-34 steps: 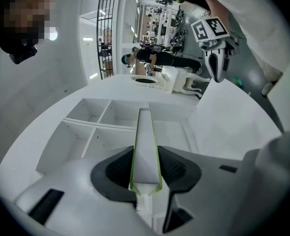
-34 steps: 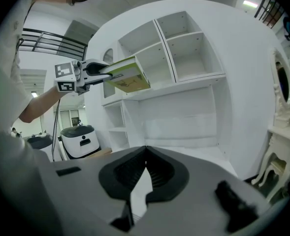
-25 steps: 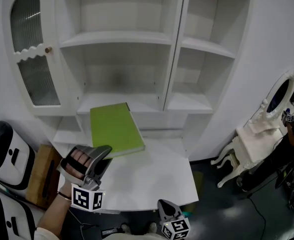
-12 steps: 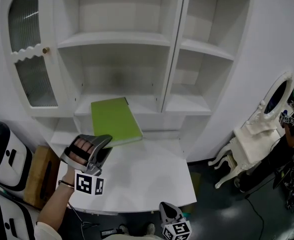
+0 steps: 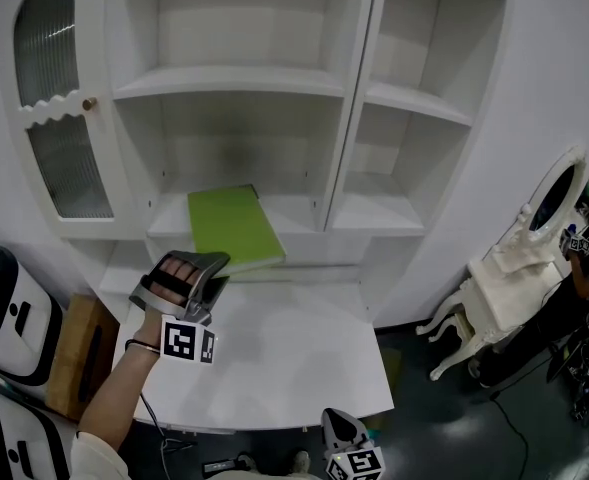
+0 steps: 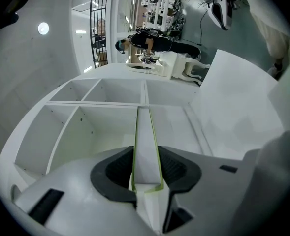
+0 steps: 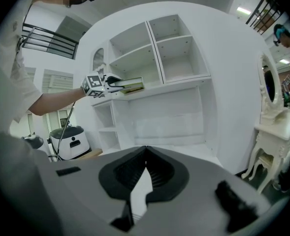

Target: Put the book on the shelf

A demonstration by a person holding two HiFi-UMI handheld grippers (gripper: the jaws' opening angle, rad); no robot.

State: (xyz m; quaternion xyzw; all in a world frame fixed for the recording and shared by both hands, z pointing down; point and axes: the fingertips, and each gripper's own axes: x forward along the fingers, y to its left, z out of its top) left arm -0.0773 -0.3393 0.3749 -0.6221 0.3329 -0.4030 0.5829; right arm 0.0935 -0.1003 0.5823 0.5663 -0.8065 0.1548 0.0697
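One book, farther onto the shelf than before. Two grippers: left gripper clamped on book; right gripper closed, empty.

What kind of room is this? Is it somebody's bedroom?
Probably a pretend bedroom set up inside a big workshop, not a real home. There's a white shelf unit and a dressing table with an oval mirror, but a hall cluttered with equipment shows behind.

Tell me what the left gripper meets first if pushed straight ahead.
The left gripper is shut on the green book, which leads: its far edge would probably meet the lower left compartment's back wall. Nothing else shows ahead; depth is unclear.
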